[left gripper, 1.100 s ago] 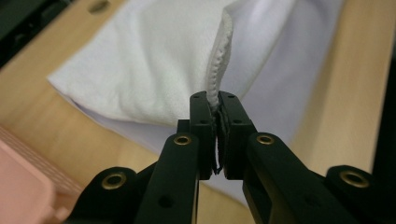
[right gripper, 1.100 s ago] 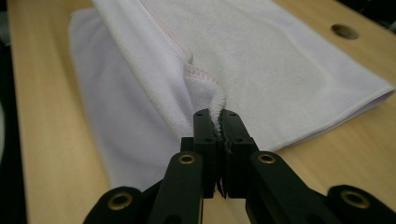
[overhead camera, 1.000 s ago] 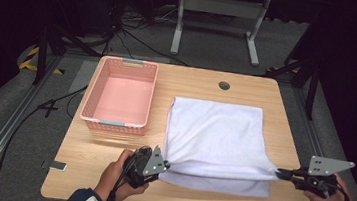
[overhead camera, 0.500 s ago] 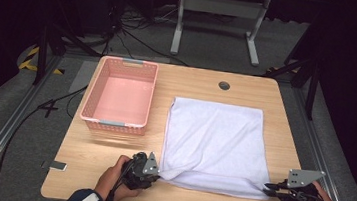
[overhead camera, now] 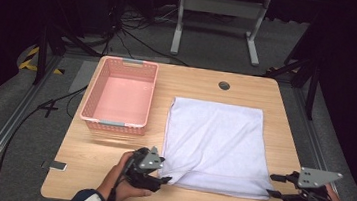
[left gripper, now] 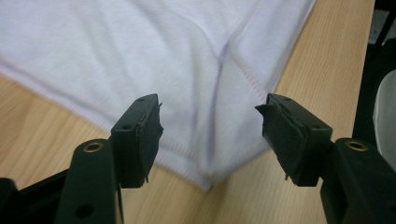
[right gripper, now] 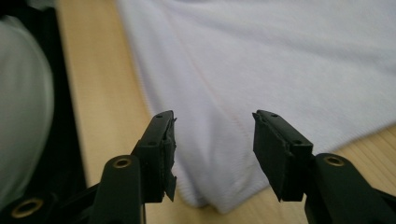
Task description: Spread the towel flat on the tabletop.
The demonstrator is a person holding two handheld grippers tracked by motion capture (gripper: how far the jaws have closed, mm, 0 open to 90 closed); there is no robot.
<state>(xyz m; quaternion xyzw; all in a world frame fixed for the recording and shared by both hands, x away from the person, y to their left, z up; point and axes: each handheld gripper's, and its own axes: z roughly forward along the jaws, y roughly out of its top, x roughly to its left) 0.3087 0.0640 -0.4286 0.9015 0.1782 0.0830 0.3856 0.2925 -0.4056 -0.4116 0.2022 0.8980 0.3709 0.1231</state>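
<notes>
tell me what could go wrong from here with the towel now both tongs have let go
1. The towel has a raised fold by its near left corner, so the next fold may come out uneven.
2. Each near corner lies between open jaws of the left tongs and right tongs; pulling back could drag it.
3. Its near edge lies close to the table edge.

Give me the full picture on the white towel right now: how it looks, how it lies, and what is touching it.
The white towel is soft terry-like cloth with stitched hems, spread flat as a rough rectangle on the wooden table, right of the pink basket and apart from it. It looks folded double, with a few shallow creases. Each near corner lies between the open jaws of a gripper, left gripper and right gripper; both have just been opening, and no pad presses on the cloth. Only the table touches it.
</notes>
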